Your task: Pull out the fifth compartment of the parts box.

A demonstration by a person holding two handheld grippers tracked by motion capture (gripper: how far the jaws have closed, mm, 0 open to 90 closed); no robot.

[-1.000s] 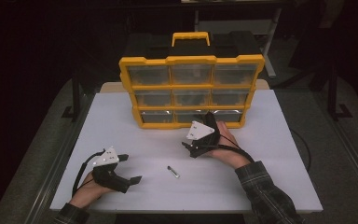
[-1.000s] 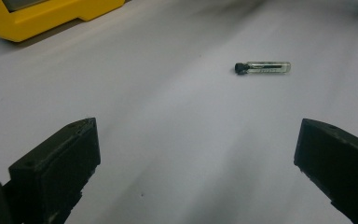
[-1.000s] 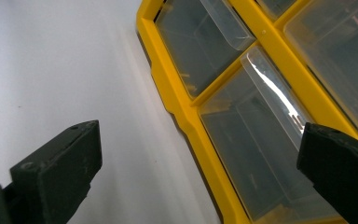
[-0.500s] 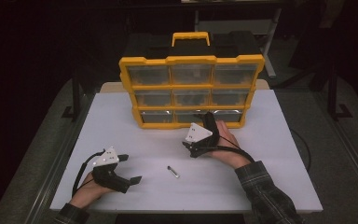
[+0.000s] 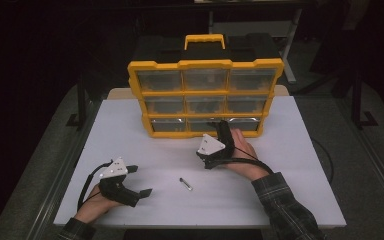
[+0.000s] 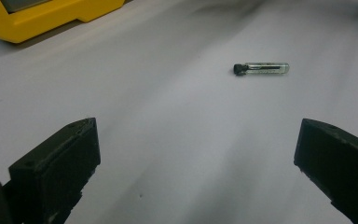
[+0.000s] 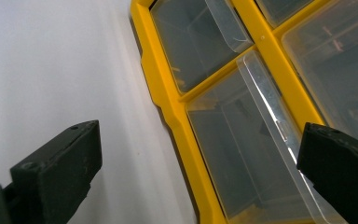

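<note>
A yellow drawer organizer (image 5: 205, 91) with clear drawers stands upright at the back of the white table (image 5: 305, 165). My right gripper (image 5: 221, 128) is open, with its jaws at the bottom row. In the right gripper view the jaws (image 7: 198, 140) straddle the yellow frame (image 7: 168, 102) and a clear drawer front (image 7: 242, 154). A small glass vial (image 5: 185, 184) with a black cap lies on the table in front. My left gripper (image 5: 140, 180) rests at the front left, open and empty. It points at the vial (image 6: 261, 69), which lies well beyond its jaws (image 6: 198, 135).
The organizer has a yellow carry handle (image 5: 204, 39) on top. Its corner (image 6: 42, 16) shows at the upper left of the left gripper view. A black cable (image 5: 325, 160) runs off the table's right edge. Dark floor and table legs surround the table.
The right gripper has shifted slightly in front of the bottom drawers. The left gripper and the vial have stayed where they were.
</note>
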